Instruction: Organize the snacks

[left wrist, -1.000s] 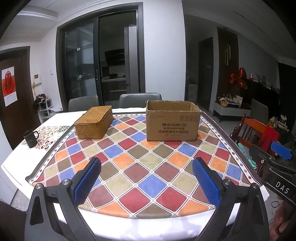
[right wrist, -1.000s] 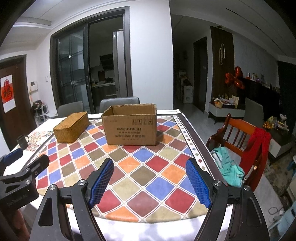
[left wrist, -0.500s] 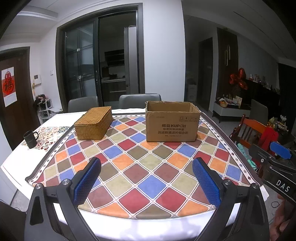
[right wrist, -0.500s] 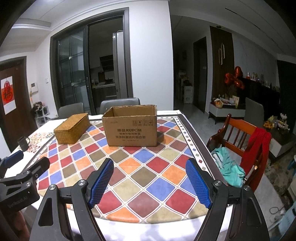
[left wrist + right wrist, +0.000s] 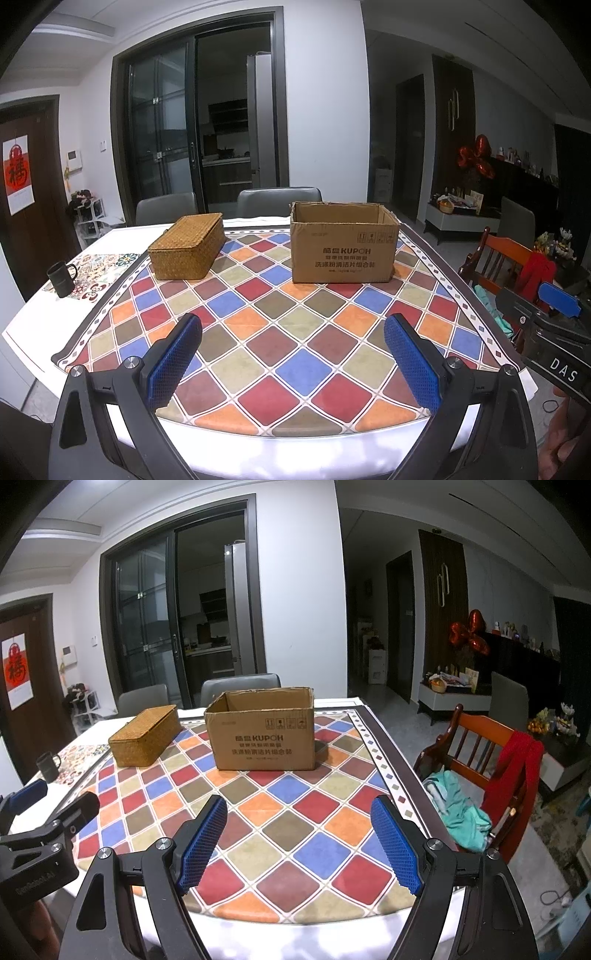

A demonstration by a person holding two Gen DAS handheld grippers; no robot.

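An open brown cardboard box (image 5: 343, 247) stands at the far middle of the table; it also shows in the right wrist view (image 5: 263, 731). Its inside is hidden. A woven wicker box (image 5: 187, 245) with a closed lid sits to its left, also in the right wrist view (image 5: 144, 735). No snacks are visible. My left gripper (image 5: 293, 363) is open and empty over the near table edge. My right gripper (image 5: 299, 843) is open and empty, to the right of the left one.
A chequered cloth (image 5: 280, 332) covers the table. A black mug (image 5: 61, 278) stands on a patterned mat at the left edge. Grey chairs (image 5: 279, 199) stand behind the table. A wooden chair (image 5: 480, 760) with red and teal clothes stands at the right.
Both grippers have risen slightly and drifted a little; the boxes sit a bit lower in view. Nothing was grasped or moved on the table.
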